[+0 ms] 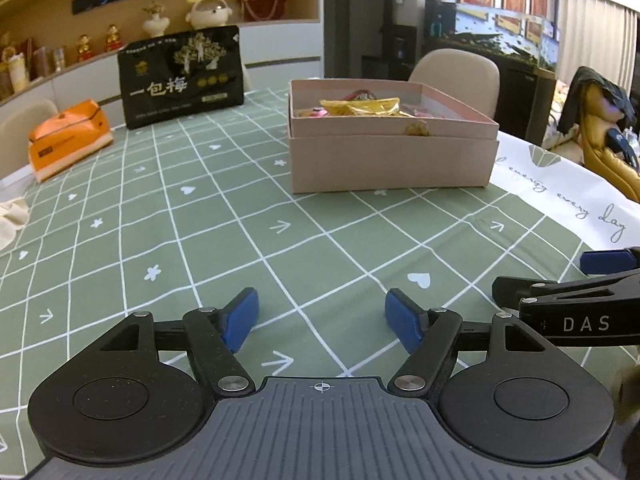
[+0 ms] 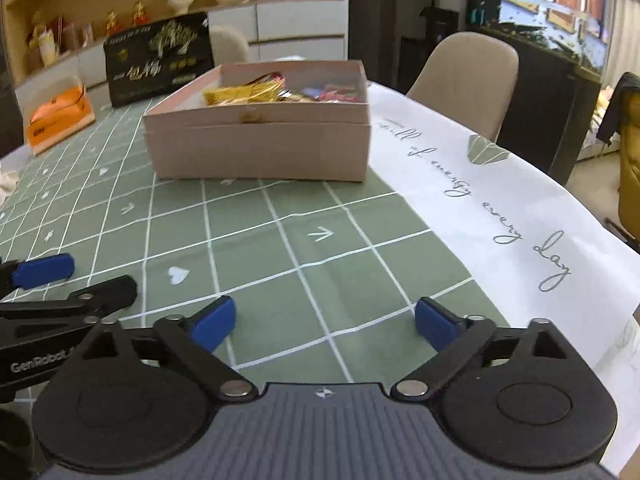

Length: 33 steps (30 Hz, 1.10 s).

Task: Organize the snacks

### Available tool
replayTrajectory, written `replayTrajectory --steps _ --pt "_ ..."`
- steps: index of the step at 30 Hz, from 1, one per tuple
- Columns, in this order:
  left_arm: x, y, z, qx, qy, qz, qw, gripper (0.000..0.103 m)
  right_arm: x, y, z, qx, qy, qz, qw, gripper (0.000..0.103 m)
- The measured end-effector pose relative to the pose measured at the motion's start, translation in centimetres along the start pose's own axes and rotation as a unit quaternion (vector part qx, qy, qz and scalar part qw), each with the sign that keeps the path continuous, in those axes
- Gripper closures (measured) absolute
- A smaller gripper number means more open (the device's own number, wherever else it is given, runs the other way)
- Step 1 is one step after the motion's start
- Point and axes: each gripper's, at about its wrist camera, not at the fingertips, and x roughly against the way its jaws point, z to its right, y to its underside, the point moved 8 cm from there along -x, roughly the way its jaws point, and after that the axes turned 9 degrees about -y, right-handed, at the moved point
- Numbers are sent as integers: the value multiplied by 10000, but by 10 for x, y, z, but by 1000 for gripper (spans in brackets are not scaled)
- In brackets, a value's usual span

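Pink cardboard box point(image 1: 390, 160) is sitting on the counter point(image 1: 224, 248), open top, nested in its lid or a second tray, can't tell which. Snacks are lying inside it: gold foil packet point(image 1: 366, 106) is showing above the rim, with pink and red wrappers point(image 2: 340, 92) beside it, too small to read. A small gold piece point(image 1: 417, 129) is hanging over the box's front wall.

Box is lying ahead of both grippers, well apart from the fingers, nothing between them but green grid tablecloth. In left wrist view it is sitting ahead and slightly right of the left gripper point(image 1: 322, 314); in right wrist view it is sitting ahead and left of the right gripper point(image 2: 324, 322).

Left gripper fingers point(image 1: 240, 318) are standing wide apart, holding nothing, hovering low over the cloth. Right gripper fingers point(image 2: 214, 322) are spread wide too, holding nothing. The two grippers are sitting side by side, each one poking into the other's view at the edge.

Further out: black plum snack bag point(image 1: 182, 76) is standing upright at the counter's far edge, left of the box, well apart. Orange tissue pack point(image 1: 68, 138) is lying left of the bag. White cloth border with script lettering point(image 2: 500, 216) is running along the counter's right side. Beige chair point(image 2: 464, 68) is standing behind the box. Shelf with figurines point(image 1: 160, 20) is lining the back wall.
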Motion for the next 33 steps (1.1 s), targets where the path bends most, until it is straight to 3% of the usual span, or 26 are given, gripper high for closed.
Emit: replayTrajectory --steps 7,33 --pt "-4 -2 2 30 -6 42 10000 27 -4 1 5 16 24 301 9995 0" --pt "-4 -2 2 28 0 42 10000 26 -5 0 6 3 49 297 9995 0"
